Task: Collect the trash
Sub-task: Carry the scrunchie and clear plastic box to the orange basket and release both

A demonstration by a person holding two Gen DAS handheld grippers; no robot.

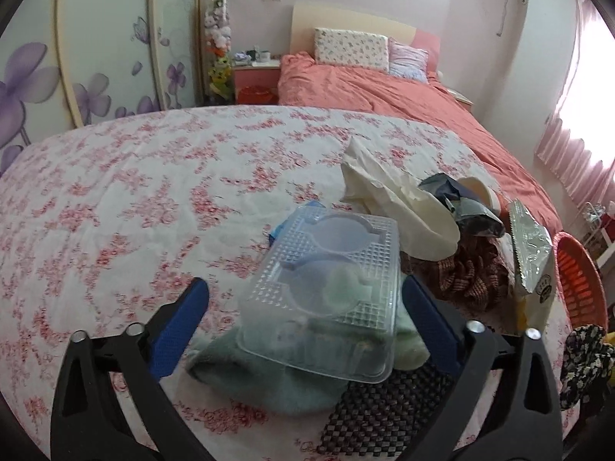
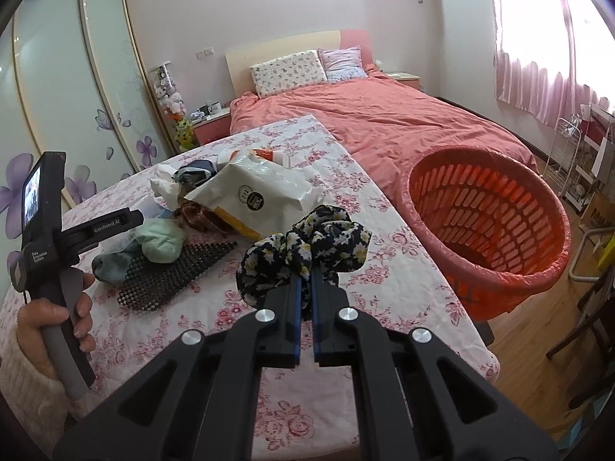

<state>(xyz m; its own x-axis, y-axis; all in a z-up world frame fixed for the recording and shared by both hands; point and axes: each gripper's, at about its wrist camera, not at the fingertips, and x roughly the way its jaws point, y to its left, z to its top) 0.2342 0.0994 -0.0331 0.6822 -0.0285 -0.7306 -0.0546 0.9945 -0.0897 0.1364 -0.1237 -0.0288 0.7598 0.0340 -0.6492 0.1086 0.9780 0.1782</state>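
With the right gripper [image 2: 305, 288] clenched on the floral cloth [image 2: 307, 253] at frame centre, it was best carried over the orange basket [image 2: 538, 269] at right, while the left gripper [image 1: 303, 299], jaws spread, straddled the clear plastic tray [image 1: 326, 288].

Left gripper [image 1: 305, 307] low in the left wrist view, blue-padded jaws spread wide and angled downward. Right gripper [image 2: 305, 288] at lower centre of the right wrist view, jaws pinched nearly together, also tilted down. At lower left of that same view, left hand [image 2: 57, 326] wrapped around a grey handle, cream knitted sleeve [image 2: 27, 388] at the wrist.
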